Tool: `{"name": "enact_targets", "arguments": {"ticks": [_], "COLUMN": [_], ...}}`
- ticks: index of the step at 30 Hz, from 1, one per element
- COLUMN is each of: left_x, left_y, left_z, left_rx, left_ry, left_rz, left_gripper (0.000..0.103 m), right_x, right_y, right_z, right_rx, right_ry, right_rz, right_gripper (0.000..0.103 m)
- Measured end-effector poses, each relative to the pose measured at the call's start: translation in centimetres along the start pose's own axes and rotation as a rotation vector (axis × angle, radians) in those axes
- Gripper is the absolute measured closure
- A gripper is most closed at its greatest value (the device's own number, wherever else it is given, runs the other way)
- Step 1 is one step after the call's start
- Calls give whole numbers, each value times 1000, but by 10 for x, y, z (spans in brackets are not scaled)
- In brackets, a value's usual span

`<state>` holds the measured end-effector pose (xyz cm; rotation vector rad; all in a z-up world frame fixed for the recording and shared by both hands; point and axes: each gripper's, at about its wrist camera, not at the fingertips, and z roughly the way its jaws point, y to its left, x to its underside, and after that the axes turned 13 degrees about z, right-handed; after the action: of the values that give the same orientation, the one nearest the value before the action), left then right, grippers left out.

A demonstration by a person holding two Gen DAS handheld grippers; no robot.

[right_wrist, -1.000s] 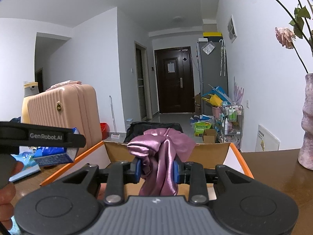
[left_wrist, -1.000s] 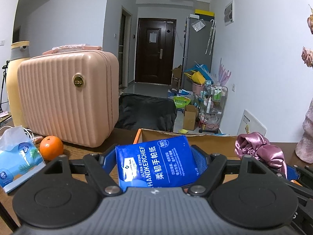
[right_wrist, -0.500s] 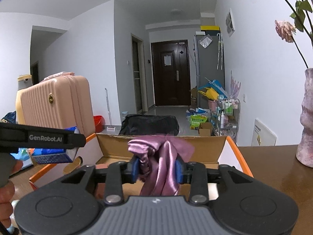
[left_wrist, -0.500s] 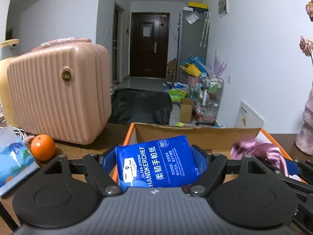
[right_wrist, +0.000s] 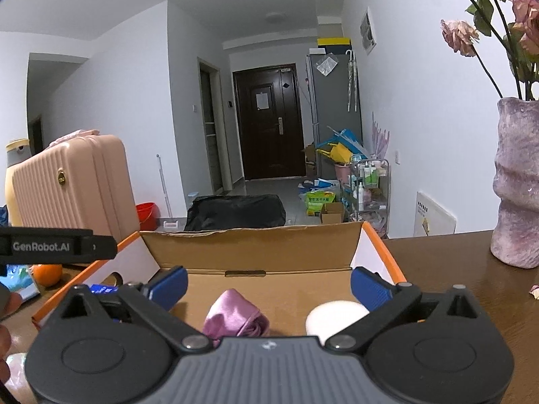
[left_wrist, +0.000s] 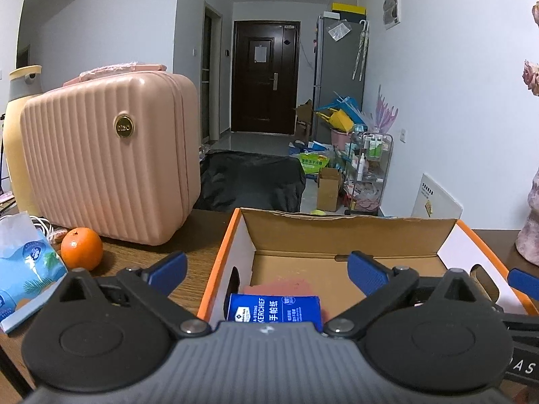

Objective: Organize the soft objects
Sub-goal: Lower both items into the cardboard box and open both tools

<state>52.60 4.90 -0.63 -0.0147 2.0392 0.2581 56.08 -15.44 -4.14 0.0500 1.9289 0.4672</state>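
Cardboard box (left_wrist: 347,232) holds handkerchief pack (left_wrist: 273,308) and scrunchie (right_wrist: 235,316); both grippers (left_wrist: 267,269) (right_wrist: 267,282) opening, empty; tissue pack (left_wrist: 23,269) remains at nine o'clock.

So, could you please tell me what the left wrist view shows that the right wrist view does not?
Only the left wrist view shows the pink flat item under the blue handkerchief pack. Only the right wrist view shows the purple satin scrunchie, the white round pad and the vase. Both show the cardboard box, orange and pink suitcase.
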Motion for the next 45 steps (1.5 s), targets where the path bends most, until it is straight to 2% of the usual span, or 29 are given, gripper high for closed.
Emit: {"name": "enact_targets", "arguments": {"ticks": [16, 45], "left_x": [0, 33], "left_y": [-1, 8], "left_z": [-5, -70], "left_rx": [-18, -60], "left_ry": [-4, -14], "left_rz": [-4, -22], "left_gripper": [0, 0], "right_x": [1, 26], "right_y": [-1, 0], "right_z": [-11, -88], "right_rx": [19, 41], "right_ry": [-31, -78], "right_rz": [-2, -24], "right_gripper": [0, 0]}}
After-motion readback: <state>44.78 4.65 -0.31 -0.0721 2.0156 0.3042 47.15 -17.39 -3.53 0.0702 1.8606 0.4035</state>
